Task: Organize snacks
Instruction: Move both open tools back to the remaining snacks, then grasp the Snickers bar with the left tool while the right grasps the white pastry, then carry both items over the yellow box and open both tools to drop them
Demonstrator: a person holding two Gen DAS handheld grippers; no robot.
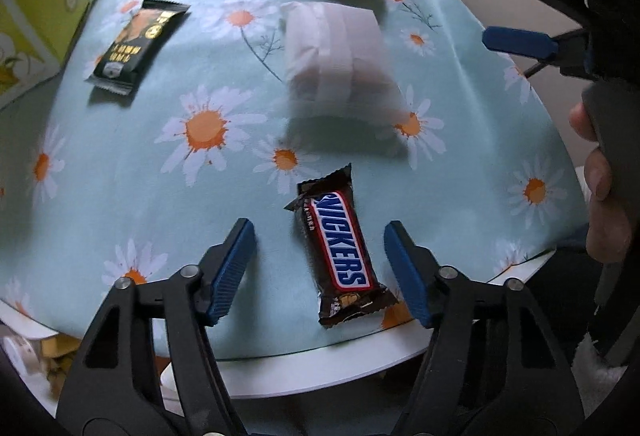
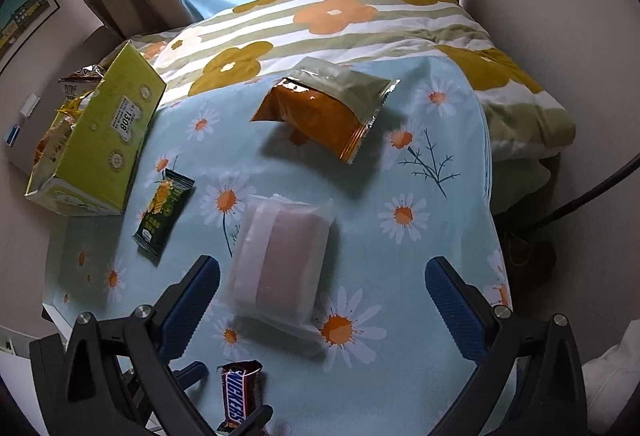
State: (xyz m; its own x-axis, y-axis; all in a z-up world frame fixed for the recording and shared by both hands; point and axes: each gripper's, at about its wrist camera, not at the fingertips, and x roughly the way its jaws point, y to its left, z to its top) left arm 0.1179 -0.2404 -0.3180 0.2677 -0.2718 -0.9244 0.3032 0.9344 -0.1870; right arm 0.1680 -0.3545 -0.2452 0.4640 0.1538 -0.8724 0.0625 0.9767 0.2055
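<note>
Snickers bar, the piece I was after: small brown wrapper, blue "SNICKERS" lettering on white with a red outline, crimped ends slightly flared. It lay flat on the daisy-print cloth covering the table, close to the near edge. My left gripper stood over it with the bar lengthwise between the jaws; both blue pads were clear of the wrapper, a gap on either side, so released, nothing grasped.

My right gripper had its jaws spread wide and empty, a translucent white packet lying on the cloth ahead of them, nearer the left pad; I saw no contact. The bar showed at the bottom of that view, below the jaws.

Other snacks noted: a dark green-black packet with gold print I could not read, and an orange pouch with a pale green top. A yellow-green carton at the left edge carried a white label reading "1308"; other packets inside.
</note>
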